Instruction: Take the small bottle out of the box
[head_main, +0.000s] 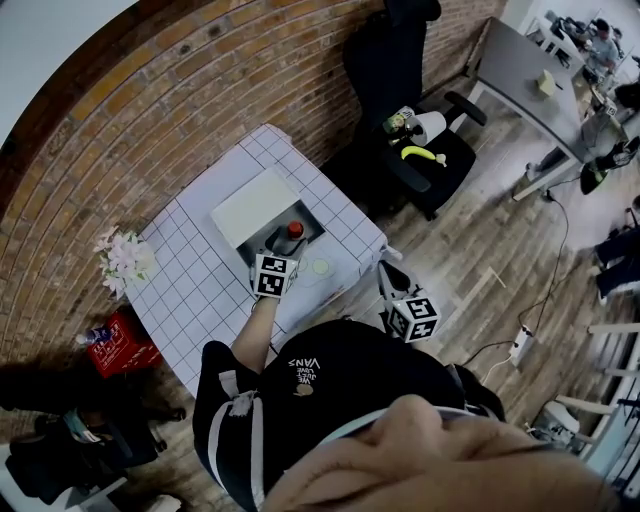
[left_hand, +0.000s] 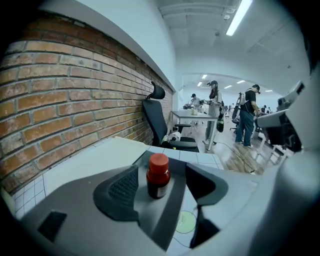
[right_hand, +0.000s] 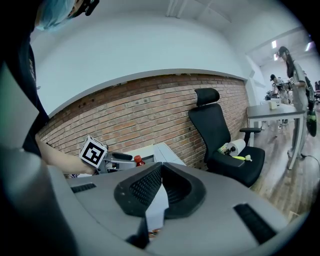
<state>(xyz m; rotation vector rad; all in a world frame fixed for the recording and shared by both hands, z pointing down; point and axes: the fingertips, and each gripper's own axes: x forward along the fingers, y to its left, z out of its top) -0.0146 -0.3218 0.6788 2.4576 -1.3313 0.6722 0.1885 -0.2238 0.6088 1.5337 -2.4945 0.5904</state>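
Brick wall on one side, wood floor all round, and a worktop (head_main: 200, 290) with a white grid cloth on it. The box (head_main: 250, 208) sits near the middle of that, with its pale lid laid back on the wall side and the grey inside open.

The small bottle (left_hand: 158, 176) with the red cap stands upright in that open grey part. The left tool (left_hand: 164, 192) is right at the box on the person's side, with its jaws spread wide. The bottle is between them, but neither pad touches it. The right tool (right_hand: 160, 181) hangs off the worktop, well away from the box and close to the person's body. Its jaws are closed together on nothing.

Other stuff, all relative to the box:
- A pale green disc (head_main: 318, 267) lies just beside it on the cloth, near the left tool.
- A bunch of pale flowers (head_main: 124, 256) sits at the worktop corner, well apart from it.
- A red crate (head_main: 120, 342) sits on the floor past the flowers.
- A black office chair (head_main: 400, 60) stands beyond it along the wall, with a banana (head_main: 422, 154) and a paper roll (head_main: 432, 127) on the seat.
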